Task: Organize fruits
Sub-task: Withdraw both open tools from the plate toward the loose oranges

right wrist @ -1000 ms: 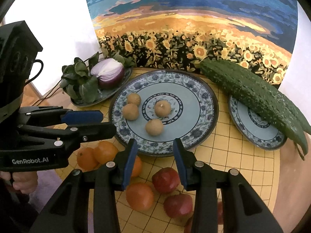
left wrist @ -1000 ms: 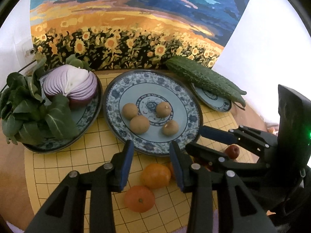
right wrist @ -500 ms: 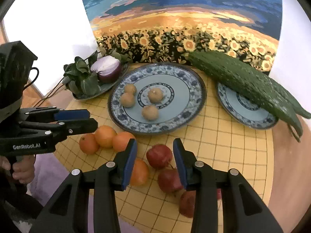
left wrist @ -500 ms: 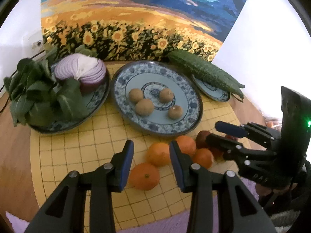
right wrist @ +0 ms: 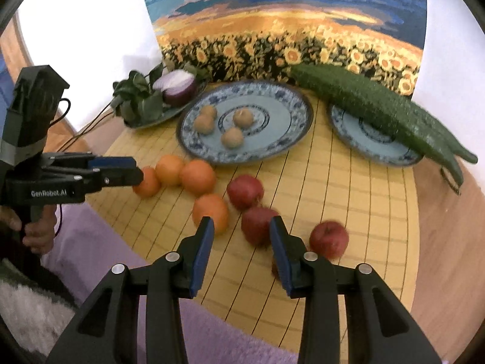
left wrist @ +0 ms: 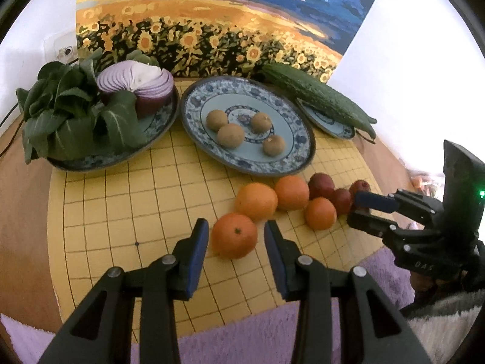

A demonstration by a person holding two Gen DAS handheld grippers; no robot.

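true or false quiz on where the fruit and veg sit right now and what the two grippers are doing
1. The middle plate holds four small brown fruits. True.
2. The oranges sit on a plate. False: they lie on the yellow grid mat, in front of the middle plate.
3. The left gripper is shut on an orange. False: its jaws stand open on either side of the nearest orange, with a gap showing on both sides.
4. The cut red onion shares a plate with the leafy greens. True.
5. The right gripper holds a red apple. False: its jaws are open over the mat, and the red apples lie loose there.
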